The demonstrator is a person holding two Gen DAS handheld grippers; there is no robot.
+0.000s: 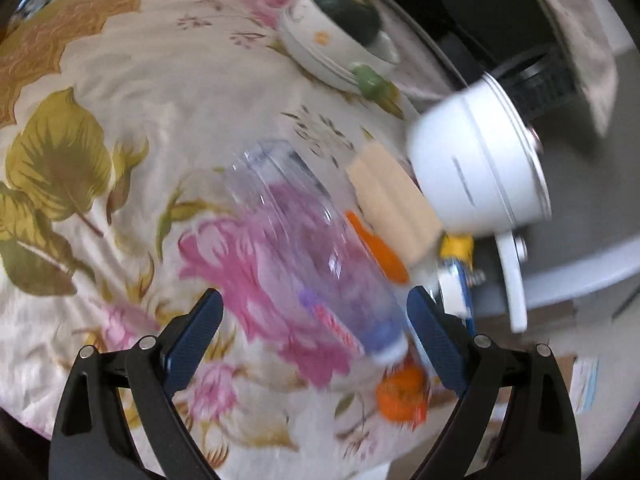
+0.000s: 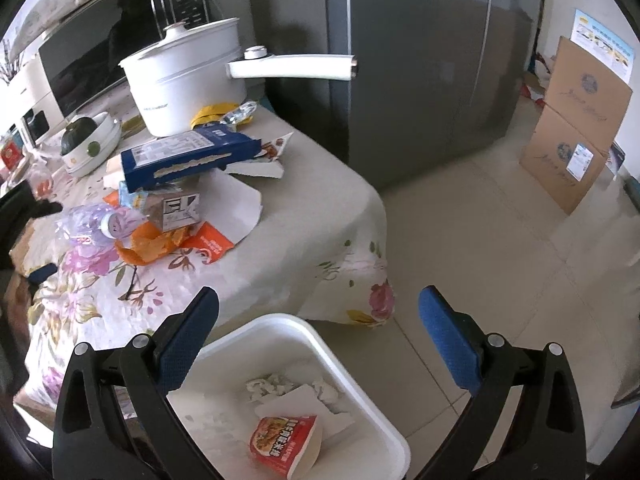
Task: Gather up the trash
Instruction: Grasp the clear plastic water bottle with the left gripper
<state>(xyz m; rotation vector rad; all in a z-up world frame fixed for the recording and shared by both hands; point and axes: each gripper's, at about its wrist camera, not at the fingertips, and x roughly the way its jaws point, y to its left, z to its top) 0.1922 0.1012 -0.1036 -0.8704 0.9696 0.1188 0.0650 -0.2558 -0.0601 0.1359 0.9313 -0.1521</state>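
A clear plastic bottle (image 1: 316,256) with a purple label lies on the floral tablecloth (image 1: 120,160), its white cap toward me. My left gripper (image 1: 314,312) is open, its blue pads on either side of the bottle's cap end, with gaps showing. The same bottle (image 2: 94,222) appears at the left of the right wrist view, beside orange wrappers (image 2: 160,244), a small brown carton (image 2: 176,212) and a torn blue box (image 2: 188,156). My right gripper (image 2: 320,316) hangs open and empty above a white bin (image 2: 360,380) holding a red cup container (image 2: 286,444) and crumpled paper.
A white pot (image 2: 184,76) with a long handle stands at the table's back edge, beside a white dish holding a dark green squash (image 2: 80,136). A microwave (image 2: 100,40) is behind. A grey fridge (image 2: 420,60) and cardboard boxes (image 2: 576,128) stand on the tiled floor.
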